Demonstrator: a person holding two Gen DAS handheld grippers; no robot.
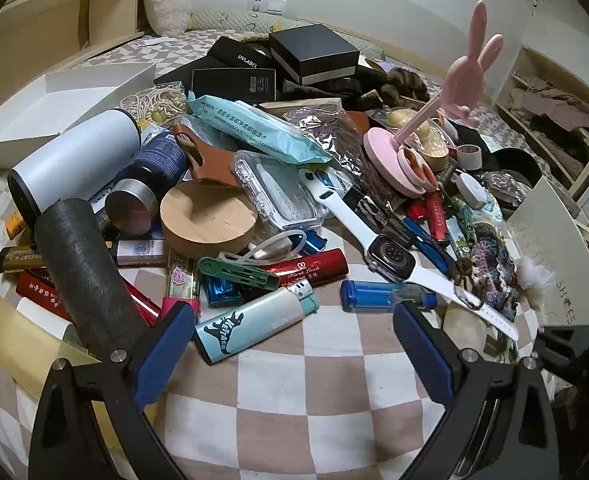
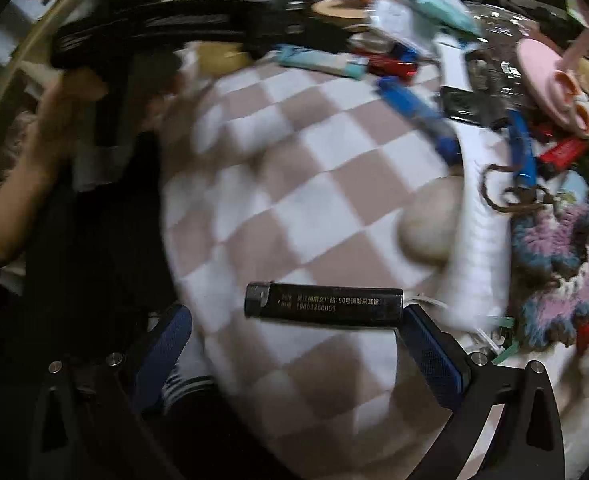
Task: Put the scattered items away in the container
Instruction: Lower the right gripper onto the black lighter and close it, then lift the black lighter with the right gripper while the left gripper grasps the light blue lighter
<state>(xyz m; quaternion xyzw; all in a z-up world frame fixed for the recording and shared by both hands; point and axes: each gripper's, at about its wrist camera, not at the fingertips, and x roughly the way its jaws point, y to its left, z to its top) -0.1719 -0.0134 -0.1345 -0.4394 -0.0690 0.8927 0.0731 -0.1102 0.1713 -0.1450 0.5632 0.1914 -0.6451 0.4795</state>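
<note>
Two grippers' ribbed blue fingers (image 1: 166, 356) spread wide, glossy black lighter (image 2: 323, 305) touching right finger, checkered blanket (image 1: 294, 392).

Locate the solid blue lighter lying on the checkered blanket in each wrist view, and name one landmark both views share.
Left wrist: the blue lighter lies right of centre, just above the left gripper's right finger.
Right wrist: it runs diagonally at upper right, blurred.
Shared landmark: the pink round base holding the scissors.
</note>
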